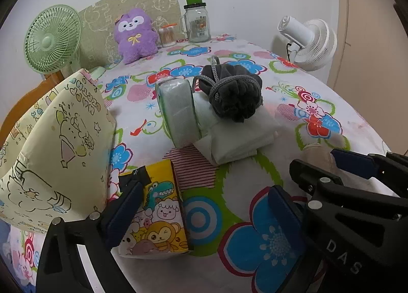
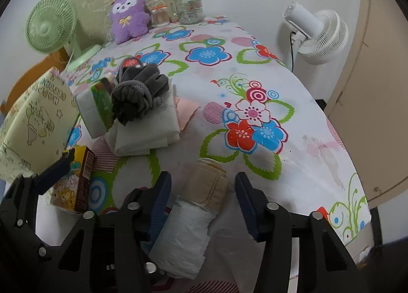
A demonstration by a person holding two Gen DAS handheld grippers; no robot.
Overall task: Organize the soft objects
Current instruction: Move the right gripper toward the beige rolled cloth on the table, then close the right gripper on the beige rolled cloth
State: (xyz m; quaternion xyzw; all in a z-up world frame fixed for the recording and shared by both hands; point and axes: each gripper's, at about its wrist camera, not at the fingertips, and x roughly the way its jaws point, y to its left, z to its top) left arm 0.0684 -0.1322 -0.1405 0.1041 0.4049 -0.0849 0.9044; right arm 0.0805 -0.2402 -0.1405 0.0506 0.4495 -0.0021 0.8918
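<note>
Right gripper [image 2: 202, 198] sits spread w/ the rolled cloth [image 2: 193, 216] between its pads, not squeezed yet; roll's long way points fwd.

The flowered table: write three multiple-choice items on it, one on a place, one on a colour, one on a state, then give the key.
1. Where does the dark grey bath puff lie?
A. on the folded white cloth
B. inside the glass jar
C. on the green fan

2. What colour is the plush toy at the back of the table?
A. red
B. purple
C. black

3. How does the right gripper stand to the rolled cloth?
A. far off from it
B. lifting it high
C. pads either side, gaps showing

Key: 1 A, the puff sits atop the white cloth beside the wrapped sponge. 2 B, its fur is purple with a white face. 3 C, the roll lies on the table between the pads, touching neither.
</note>
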